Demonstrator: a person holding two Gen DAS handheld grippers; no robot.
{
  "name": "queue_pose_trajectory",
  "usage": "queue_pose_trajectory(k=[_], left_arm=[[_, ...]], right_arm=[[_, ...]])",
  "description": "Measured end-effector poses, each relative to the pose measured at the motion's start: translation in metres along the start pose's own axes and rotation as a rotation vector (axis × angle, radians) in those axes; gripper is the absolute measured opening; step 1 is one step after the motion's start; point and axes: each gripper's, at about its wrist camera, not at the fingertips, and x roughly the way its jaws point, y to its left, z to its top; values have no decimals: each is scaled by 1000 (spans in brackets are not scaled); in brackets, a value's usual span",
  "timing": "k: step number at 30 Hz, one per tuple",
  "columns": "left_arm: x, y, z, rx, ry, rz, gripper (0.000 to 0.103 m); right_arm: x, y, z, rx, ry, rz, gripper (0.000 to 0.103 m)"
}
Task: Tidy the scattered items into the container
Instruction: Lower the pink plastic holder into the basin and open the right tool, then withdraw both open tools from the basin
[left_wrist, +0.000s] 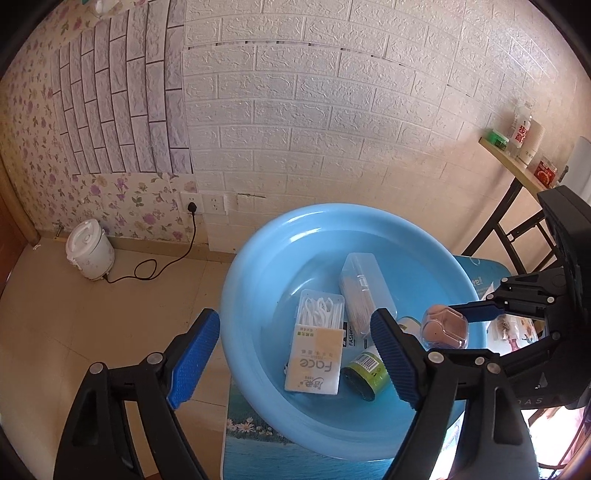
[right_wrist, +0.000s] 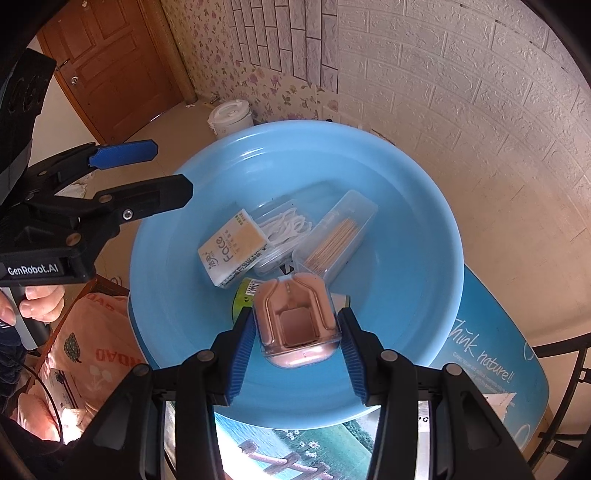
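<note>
- Clamped between my right gripper (right_wrist: 297, 345) pads sits a pink earbud case (right_wrist: 298, 325), squeezed on its two flat sides so it hangs level over the near part of the blue basin (right_wrist: 424, 206).
- I judge I hold it above the basin to let it fall among what already lies inside: a Face tissue pack (right_wrist: 231, 251), a clear box of floss picks (right_wrist: 286, 225), a clear box of toothpicks (right_wrist: 338, 230) and a green jar (right_wrist: 243, 293) on its side.
- My left gripper (left_wrist: 295, 354) stands wide apart with nothing between its pads, poised over the basin's near left rim.
- Only the right wrist view shows the case's underside and both pads pressing it, plus the person's hand (right_wrist: 37, 304) on the left handle.
- Only the left wrist view shows the tissue pack lying over the floss box, and the case (left_wrist: 445, 326) from the side, clear of the basin floor.
</note>
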Motion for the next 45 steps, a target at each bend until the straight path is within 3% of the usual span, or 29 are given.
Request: queue_pose_trajectory(k=[7, 8, 9, 11, 15, 45], left_arm=[[0, -2, -2, -7, 1, -3, 83], [0, -2, -2, -6, 2, -3, 83], [0, -3, -2, -6, 1, -3, 83], [-2, -3, -2, -3, -1, -5, 83], [-4, -5, -2, -3, -3, -2, 83], [-22, -58, -6, 64, -3, -26, 83]], right_arm=[[-3, 0, 2, 23, -23, -47, 48], [-2, 1, 2, 20, -21, -69, 57], [-1, 1, 2, 17, -23, -87, 79], [-2, 0, 1, 25, -34, -104, 103], [-6, -7, -4, 46, -72, -66, 103], [-41, -37, -42, 129, -95, -103, 103]])
